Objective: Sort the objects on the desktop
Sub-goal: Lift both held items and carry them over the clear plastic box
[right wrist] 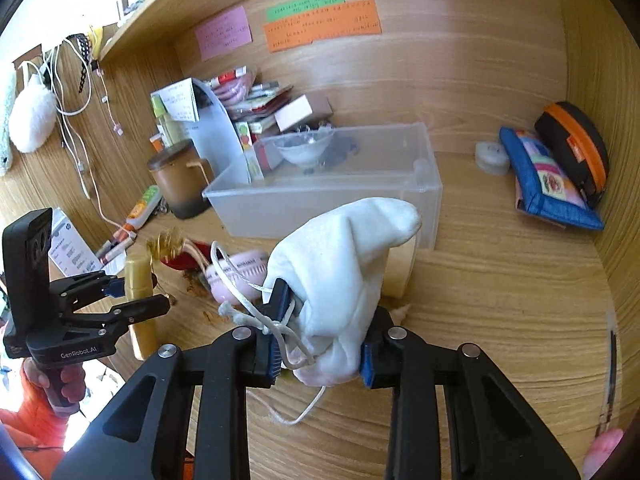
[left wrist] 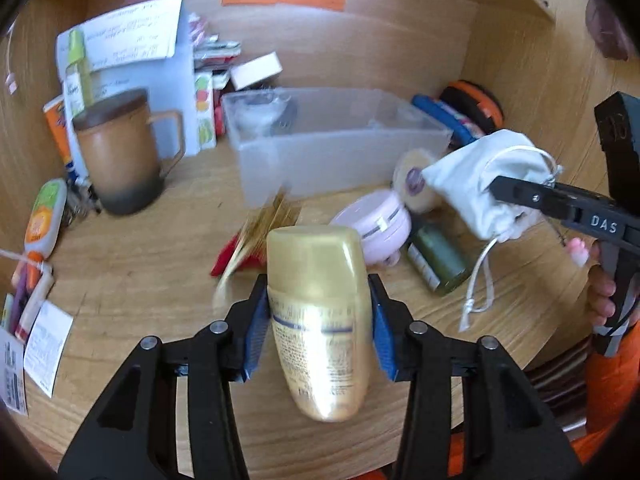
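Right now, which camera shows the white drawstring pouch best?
The right wrist view: the white drawstring pouch fills its centre, clamped in the right gripper. The left wrist view shows it small at the right edge.

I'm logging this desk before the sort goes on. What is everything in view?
bottle: one, gold, clamped in left gripper
drawstring pouch: one, white, clamped in right gripper
bin: one, clear plastic, desk middle
mug: one, brown, lidded, left of bin
round case: one, pink, before bin
green bottle: one, lying beside pink case
tape roll: one, cream, by bin
pouches: two, blue and black-orange, right wall
sticky notes: three, pink, green, orange, back wall
desk: one, wood
hands: orange sleeves, holding grippers
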Demonstrator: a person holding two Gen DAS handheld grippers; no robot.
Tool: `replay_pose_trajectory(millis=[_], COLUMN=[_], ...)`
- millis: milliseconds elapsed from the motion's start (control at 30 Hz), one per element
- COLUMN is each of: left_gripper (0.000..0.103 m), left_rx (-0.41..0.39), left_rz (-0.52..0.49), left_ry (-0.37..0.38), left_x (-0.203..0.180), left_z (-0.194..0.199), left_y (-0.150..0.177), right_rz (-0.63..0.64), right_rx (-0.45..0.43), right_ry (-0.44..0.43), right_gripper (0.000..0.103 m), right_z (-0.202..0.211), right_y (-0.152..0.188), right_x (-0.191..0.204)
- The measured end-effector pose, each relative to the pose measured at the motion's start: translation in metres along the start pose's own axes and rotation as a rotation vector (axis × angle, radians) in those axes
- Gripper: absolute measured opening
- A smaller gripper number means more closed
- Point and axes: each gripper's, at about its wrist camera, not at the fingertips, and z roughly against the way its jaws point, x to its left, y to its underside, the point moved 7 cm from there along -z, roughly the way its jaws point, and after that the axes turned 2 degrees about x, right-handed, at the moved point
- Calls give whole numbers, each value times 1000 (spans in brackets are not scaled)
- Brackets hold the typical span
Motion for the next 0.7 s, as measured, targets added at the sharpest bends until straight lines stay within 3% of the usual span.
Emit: replay_pose_trajectory(millis=[200,700], left_gripper=[28,27], left_rx=[-21,-138], left_rz=[-21,-46], left_ry=[45,31], left_x=[-13,-12], left_z=[1,35], left_y=[-13,-64], right_rz=[28,90], right_rx=[-35,-101], right_ry=[15,29], right_gripper=[26,26], right_z=[11,27], right_y=[-15,-53], right_x=[3,11])
